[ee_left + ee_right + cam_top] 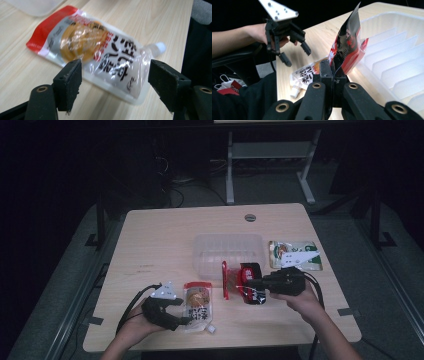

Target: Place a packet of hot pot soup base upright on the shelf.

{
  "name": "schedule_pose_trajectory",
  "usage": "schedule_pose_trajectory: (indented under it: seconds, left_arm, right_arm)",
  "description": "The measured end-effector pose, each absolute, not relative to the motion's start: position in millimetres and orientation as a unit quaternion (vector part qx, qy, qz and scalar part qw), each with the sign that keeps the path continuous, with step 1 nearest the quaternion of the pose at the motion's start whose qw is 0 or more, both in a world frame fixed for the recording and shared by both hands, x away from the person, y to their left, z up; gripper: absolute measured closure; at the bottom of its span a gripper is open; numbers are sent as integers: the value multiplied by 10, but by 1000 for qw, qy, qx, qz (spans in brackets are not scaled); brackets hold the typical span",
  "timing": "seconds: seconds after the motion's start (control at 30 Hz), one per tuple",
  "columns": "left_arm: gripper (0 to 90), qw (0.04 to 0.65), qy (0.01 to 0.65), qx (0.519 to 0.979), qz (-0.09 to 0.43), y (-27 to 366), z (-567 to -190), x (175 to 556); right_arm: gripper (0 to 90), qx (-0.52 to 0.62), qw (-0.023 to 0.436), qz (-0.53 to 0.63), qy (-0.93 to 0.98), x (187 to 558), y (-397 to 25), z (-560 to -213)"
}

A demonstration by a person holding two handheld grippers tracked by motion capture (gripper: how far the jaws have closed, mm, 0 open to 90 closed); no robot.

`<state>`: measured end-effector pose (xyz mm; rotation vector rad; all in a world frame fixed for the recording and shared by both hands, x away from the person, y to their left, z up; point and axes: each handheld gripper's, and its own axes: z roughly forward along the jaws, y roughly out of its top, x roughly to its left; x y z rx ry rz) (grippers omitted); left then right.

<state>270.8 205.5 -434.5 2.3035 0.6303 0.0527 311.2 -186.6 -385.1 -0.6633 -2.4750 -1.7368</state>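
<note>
A spouted pouch (197, 307) with a red top and an orange picture lies flat near the table's front edge. My left gripper (182, 311) is open beside it. In the left gripper view the pouch (100, 57) lies just beyond the open jaws of the left gripper (115, 80), and neither jaw touches it. My right gripper (248, 284) is shut on the lower edge of a red-and-black snack packet (251, 276). The right gripper view shows that packet (347, 47) standing upright in my shut right gripper (333, 68), next to the clear container (392, 50).
A clear ribbed plastic container (227, 251) sits mid-table. A thin red packet (225, 280) stands between the container's front and the held packet. A green-and-white packet (295, 255) lies to the right. The table's front edge is close behind the pouch.
</note>
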Motion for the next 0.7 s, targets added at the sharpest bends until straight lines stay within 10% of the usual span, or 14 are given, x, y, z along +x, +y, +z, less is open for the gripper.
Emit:
schedule_pose_trajectory:
  seconds: [0.7]
  left_arm:
    - [240,366,258,893,35,2199,-4367,2832]
  right_arm:
    - [900,-233,-17,-582,-779,3500,-1844,-3602]
